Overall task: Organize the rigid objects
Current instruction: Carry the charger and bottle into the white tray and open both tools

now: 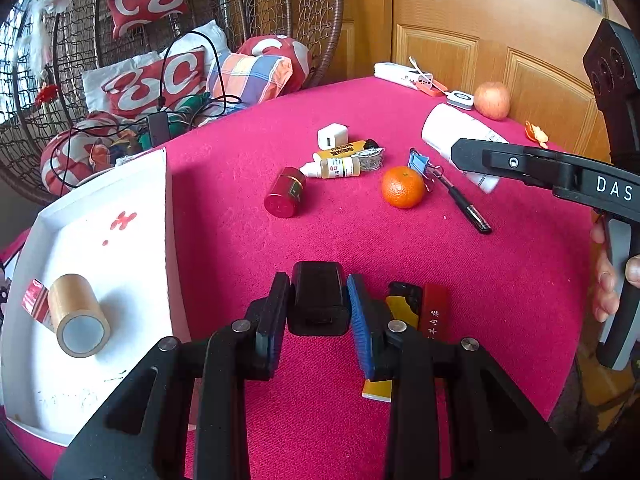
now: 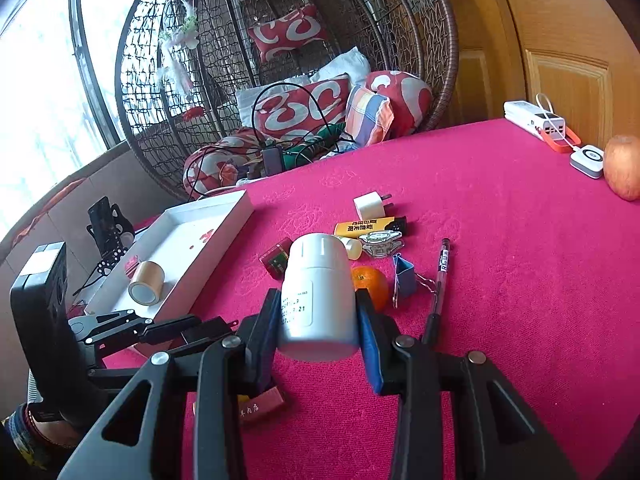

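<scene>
Left gripper [image 1: 318, 312]: pads closed on the two sides of a black charger block [image 1: 318, 304], carried just above the red tablecloth [image 1: 500, 288] near its front edge. Judged: gripped across its narrow width so it can drop flat into the white tray [image 1: 100, 248].

Right gripper [image 2: 318, 320]: pads pressed on both sides of a white bottle [image 2: 320, 292], held clear of the cloth with its cap pointing away from the camera. Grip sits low on the body, which keeps the cap end free.

Tray lies at the left edge of the cloth. Contents: one roll of tan tape [image 1: 78, 316] with a small red-and-white packet [image 1: 36, 298] against it.

Count remaining on the cloth, mid-table cluster: one white plug adapter [image 1: 332, 136], one red tin [image 1: 285, 197], one dropper bottle [image 1: 332, 168], one yellow lighter [image 1: 344, 151], one blue binder clip [image 1: 420, 162], one pen [image 1: 466, 204], one mandarin [image 1: 402, 187]. Under the left gripper: a second yellow lighter [image 1: 400, 310] beside a red box [image 1: 434, 310]. Far right corner: one apple [image 1: 492, 101], one power bank [image 1: 400, 74].
</scene>
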Tool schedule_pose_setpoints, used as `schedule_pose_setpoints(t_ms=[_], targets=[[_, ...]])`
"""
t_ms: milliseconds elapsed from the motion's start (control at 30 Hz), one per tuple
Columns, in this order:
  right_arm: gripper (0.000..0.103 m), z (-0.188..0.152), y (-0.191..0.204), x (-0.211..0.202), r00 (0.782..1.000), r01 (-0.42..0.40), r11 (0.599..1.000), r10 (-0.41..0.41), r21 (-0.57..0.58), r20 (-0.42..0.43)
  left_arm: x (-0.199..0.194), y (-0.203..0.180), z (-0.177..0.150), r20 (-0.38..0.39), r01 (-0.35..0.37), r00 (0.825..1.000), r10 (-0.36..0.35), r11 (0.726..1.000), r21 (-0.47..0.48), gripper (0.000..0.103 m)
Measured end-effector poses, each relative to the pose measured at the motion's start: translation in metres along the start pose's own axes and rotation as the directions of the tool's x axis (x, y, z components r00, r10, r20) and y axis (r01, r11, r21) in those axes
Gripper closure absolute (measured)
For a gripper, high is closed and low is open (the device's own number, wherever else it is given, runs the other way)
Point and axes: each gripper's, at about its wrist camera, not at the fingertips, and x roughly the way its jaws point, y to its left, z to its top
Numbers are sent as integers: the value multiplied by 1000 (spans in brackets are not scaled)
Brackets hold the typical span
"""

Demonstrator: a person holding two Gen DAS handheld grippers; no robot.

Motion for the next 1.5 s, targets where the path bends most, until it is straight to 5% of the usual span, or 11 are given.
schedule_pose_setpoints(t_ms=[467,1067,1500], targets=[[67,10,16,-21,997,-40,999,41,-18,63,-52,15,8,160,-33,986,40,998,-49,74],[67,19,50,-22,993,-99,993,103,-64,54,-84,50,-2,228,-59,969,94,986,-154,74],[67,38,112,7,984,-179,970,177,-166,-25,-110,98,-17,274,-101,946,172,962,-255,74]])
